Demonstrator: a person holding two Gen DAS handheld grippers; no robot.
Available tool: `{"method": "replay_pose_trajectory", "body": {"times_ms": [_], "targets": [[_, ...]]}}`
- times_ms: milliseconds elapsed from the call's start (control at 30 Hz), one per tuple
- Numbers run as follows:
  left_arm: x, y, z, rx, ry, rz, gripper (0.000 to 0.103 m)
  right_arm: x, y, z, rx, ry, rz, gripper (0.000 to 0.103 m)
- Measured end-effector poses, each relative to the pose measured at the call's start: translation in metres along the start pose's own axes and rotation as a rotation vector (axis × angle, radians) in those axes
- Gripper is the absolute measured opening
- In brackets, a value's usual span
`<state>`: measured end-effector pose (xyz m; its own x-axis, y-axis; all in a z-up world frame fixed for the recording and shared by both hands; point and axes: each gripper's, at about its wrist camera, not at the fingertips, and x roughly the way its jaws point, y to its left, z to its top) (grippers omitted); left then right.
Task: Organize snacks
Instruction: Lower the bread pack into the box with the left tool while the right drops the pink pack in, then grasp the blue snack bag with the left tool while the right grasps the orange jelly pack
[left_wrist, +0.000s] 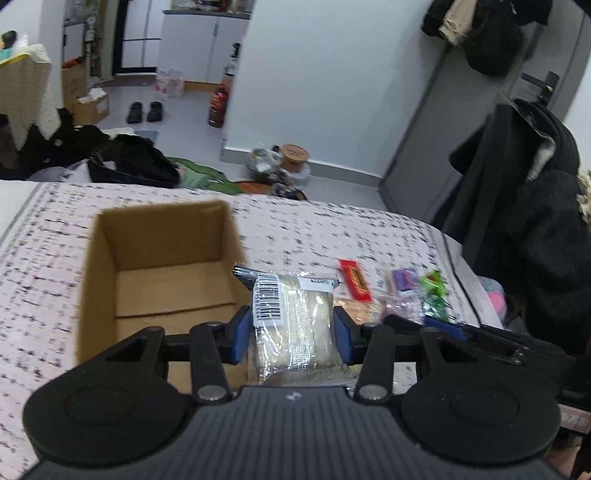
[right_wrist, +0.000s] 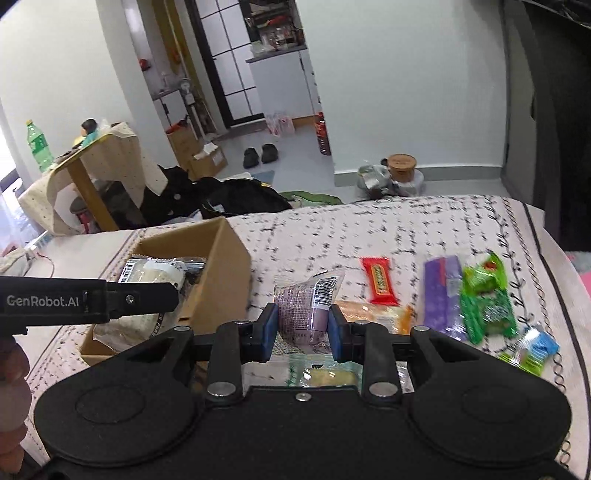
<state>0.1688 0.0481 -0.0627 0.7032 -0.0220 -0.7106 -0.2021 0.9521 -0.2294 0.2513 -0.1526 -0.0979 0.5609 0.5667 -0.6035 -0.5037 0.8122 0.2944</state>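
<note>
A patterned bedspread (right_wrist: 406, 229) carries an open cardboard box (right_wrist: 225, 258), a red bar (right_wrist: 379, 280) and green packets (right_wrist: 485, 299).

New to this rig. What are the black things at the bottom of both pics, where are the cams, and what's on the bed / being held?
There is no robot arm: a person holds a two-finger gripper in each hand, with a fisheye camera on each looking along its fingers.

Left wrist view: the left gripper is shut on a clear-wrapped pale snack pack, beside an open cardboard box whose visible floor is bare.

Right wrist view: the right gripper is shut on a purple wrapped snack. The black bar at its left edge is the left gripper seen from the side.

On the patterned bedspread lie more snacks: a red bar, a purple packet and green packets.
</note>
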Motion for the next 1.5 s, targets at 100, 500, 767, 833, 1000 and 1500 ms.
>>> {"method": "replay_pose_trajectory", "body": {"times_ms": [100, 500, 767, 833, 1000, 1500], "targets": [[-0.004, 0.014, 0.004, -0.01, -0.01, 0.036, 0.045, 0.002, 0.009, 0.004, -0.014, -0.007, 0.023, 0.028], [-0.01, 0.066, 0.013, -0.063, -0.019, 0.153, 0.046, 0.017, 0.04, 0.028, -0.096, -0.028, 0.095, 0.028], [-0.016, 0.077, 0.016, -0.077, -0.02, 0.17, 0.048, 0.027, 0.06, 0.032, -0.124, -0.009, 0.149, 0.028], [-0.018, 0.078, 0.016, -0.08, -0.017, 0.176, 0.049, 0.027, 0.064, 0.032, -0.13, -0.006, 0.165, 0.028], [-0.023, 0.084, 0.015, -0.093, -0.022, 0.199, 0.054, 0.03, 0.073, 0.034, -0.14, 0.007, 0.213, 0.031], [-0.03, 0.075, 0.005, -0.119, -0.016, 0.202, 0.082, 0.004, 0.033, 0.03, -0.058, -0.017, 0.107, 0.088]]}}
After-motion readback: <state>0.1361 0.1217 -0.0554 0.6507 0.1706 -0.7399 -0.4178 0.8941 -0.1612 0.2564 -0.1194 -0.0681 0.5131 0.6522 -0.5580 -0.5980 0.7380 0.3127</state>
